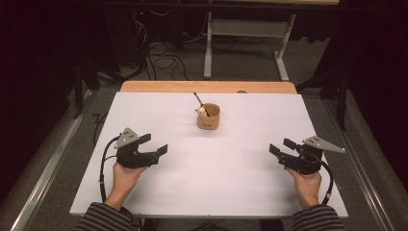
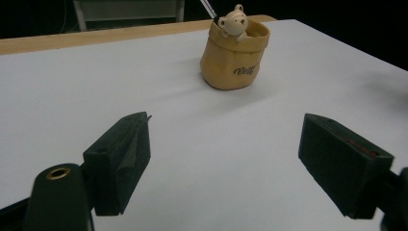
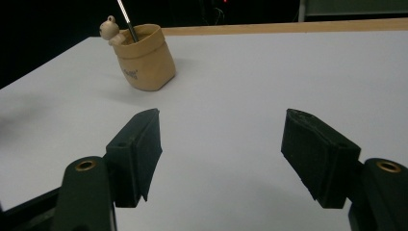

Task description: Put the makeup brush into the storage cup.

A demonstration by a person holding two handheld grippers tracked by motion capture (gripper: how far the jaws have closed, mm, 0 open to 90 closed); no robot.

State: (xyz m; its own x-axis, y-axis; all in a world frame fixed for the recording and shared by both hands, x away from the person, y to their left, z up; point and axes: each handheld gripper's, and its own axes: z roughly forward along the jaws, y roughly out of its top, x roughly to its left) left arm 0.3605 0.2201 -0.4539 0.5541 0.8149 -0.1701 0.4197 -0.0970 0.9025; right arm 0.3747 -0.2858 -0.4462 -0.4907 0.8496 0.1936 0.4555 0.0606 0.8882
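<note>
White table (image 1: 202, 183): tan pouch cup (image 1: 208, 117) w/ bear figure (image 1: 201, 110) & pen (image 1: 197, 98) at centre-back; left gripper (image 1: 153, 144) & right gripper (image 1: 281, 147) both spread wide, holding nothing, well apart from cup.

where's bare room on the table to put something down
Bare white table lies between the left tool and right tool, and in both far corners beside the tan cup. Only the cup's spot is taken.

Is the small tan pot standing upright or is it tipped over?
Upright. The tan pot rests on its base with its mouth upward, and a pen stands inside it.
</note>
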